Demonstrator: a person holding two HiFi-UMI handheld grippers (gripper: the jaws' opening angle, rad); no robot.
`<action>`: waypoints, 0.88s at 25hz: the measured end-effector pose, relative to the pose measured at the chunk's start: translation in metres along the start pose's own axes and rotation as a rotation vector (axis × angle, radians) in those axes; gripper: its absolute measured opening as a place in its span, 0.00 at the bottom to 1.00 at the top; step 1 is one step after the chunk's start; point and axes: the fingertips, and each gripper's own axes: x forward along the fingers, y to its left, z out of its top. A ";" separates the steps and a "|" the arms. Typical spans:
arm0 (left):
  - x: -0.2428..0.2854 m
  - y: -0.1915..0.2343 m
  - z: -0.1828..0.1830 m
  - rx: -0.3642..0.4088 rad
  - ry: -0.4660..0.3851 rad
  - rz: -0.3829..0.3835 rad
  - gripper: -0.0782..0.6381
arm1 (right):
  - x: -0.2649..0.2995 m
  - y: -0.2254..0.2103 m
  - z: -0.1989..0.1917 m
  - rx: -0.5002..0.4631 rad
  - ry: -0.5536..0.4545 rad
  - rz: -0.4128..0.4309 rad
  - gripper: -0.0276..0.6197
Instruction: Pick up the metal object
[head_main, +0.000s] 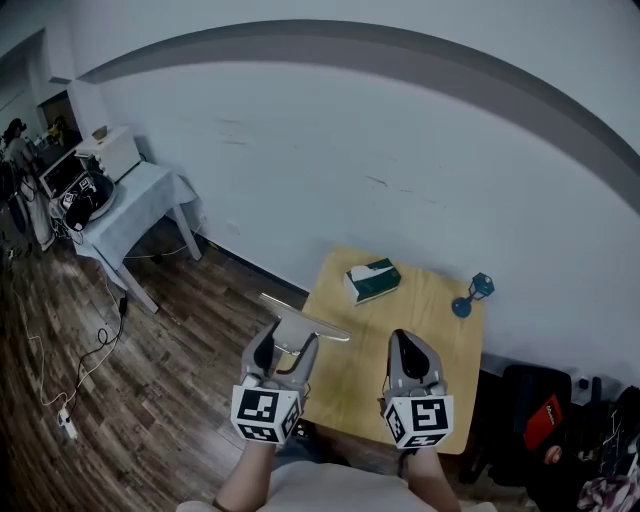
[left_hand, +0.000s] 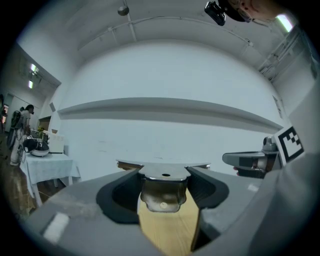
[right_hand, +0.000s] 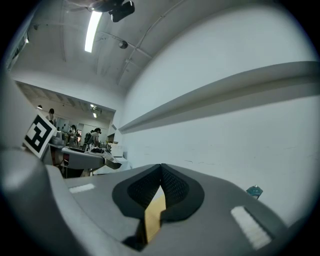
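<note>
The metal object (head_main: 303, 325) is a flat steel piece with a wide straight blade and a short tang. My left gripper (head_main: 288, 346) is shut on its tang and holds it above the near left corner of the wooden table (head_main: 440, 335). In the left gripper view the tang (left_hand: 162, 196) sits clamped between the black pads of the left gripper (left_hand: 164, 176), with the blade across the tips. My right gripper (head_main: 408, 346) hovers over the table's near edge, shut and empty; its pads meet at the tips (right_hand: 161, 169).
A green tissue box (head_main: 372, 279) lies at the table's far side, and a small blue object (head_main: 471, 296) (right_hand: 255, 190) stands at the far right corner. A white wall runs behind. A cloth-covered table (head_main: 130, 205) stands far left, with cables on the wood floor (head_main: 85, 365).
</note>
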 end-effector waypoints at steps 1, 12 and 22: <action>-0.003 -0.001 0.003 0.003 -0.008 0.004 0.52 | -0.003 0.001 0.001 -0.002 -0.004 0.001 0.05; -0.035 -0.014 0.024 0.029 -0.072 0.023 0.52 | -0.034 0.004 0.017 -0.003 -0.042 -0.002 0.04; -0.058 -0.028 0.033 0.047 -0.109 0.034 0.52 | -0.063 0.001 0.023 -0.014 -0.055 -0.020 0.04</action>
